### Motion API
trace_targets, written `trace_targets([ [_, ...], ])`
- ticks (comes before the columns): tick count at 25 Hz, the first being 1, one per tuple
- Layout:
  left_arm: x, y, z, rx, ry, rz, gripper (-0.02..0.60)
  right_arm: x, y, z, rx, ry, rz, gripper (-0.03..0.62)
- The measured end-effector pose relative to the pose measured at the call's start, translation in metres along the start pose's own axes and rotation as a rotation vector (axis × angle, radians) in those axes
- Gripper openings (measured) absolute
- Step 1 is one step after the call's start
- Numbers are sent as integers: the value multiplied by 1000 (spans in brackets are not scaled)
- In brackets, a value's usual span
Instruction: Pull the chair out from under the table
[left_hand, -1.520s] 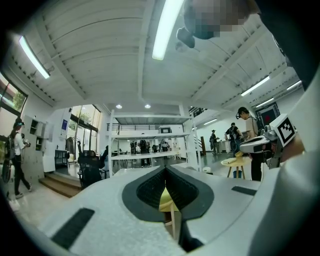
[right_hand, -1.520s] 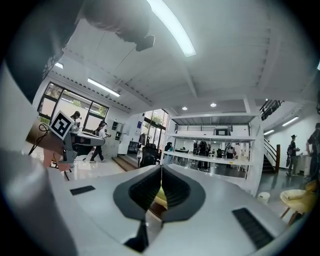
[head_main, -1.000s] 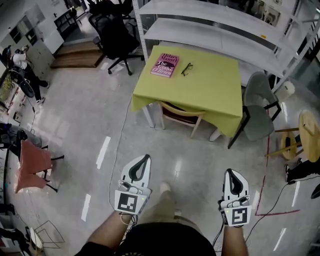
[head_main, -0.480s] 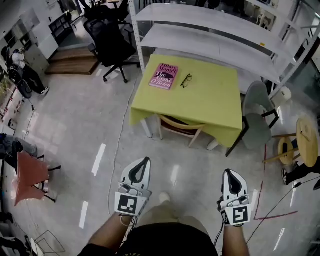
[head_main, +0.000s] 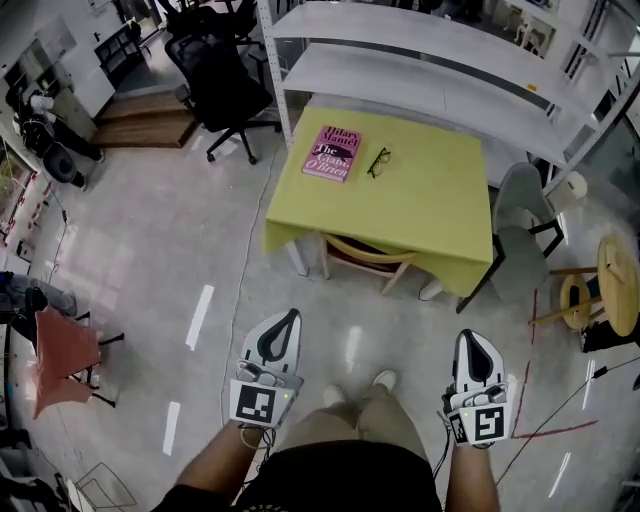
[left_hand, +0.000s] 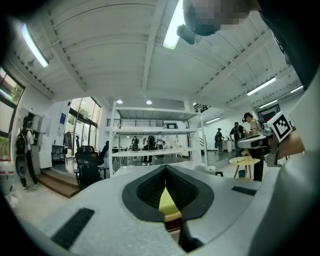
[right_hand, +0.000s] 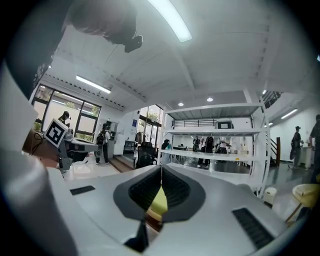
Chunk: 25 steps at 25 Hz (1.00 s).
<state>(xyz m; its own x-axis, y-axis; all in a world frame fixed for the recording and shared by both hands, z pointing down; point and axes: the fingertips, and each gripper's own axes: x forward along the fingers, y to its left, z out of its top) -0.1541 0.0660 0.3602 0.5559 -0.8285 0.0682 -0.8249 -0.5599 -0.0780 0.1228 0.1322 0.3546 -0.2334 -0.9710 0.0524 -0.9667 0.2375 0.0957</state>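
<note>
A wooden chair (head_main: 365, 258) with a curved backrest is tucked under the table (head_main: 440, 215), which wears a yellow-green cloth. My left gripper (head_main: 285, 318) and right gripper (head_main: 472, 337) are both shut and empty, held level in front of me, well short of the chair. In the left gripper view the jaws (left_hand: 165, 172) meet, and the yellow cloth (left_hand: 167, 204) shows through the gap below them. The right gripper view shows shut jaws (right_hand: 161, 180) and the same cloth (right_hand: 159, 202).
A pink book (head_main: 332, 152) and glasses (head_main: 377, 162) lie on the table. A grey chair (head_main: 520, 235) stands at its right side, a round wooden stool (head_main: 600, 290) further right. White shelving (head_main: 420, 60) is behind, a black office chair (head_main: 215, 75) back left, cables (head_main: 560, 415) on the floor.
The table and chair have drifted slightly in the head view as I step forward. Both grippers stay shut and hold about the same place in the picture.
</note>
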Motion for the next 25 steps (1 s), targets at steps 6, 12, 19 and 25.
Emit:
trace_targets([
  [6,16,11,-6,-1,22,16,9,20,-5,1,-9,-8,18,11],
  [12,35,21,-8,4,16,35,9,40,-19,0,-18,-8,28,11],
  [19,65,28,-10,8,21,49,9,67,-36,-8,-15,5,46,11],
  [25,95,30,-13,2,40,49,9,93,-52,-13,-19,18,61,11],
])
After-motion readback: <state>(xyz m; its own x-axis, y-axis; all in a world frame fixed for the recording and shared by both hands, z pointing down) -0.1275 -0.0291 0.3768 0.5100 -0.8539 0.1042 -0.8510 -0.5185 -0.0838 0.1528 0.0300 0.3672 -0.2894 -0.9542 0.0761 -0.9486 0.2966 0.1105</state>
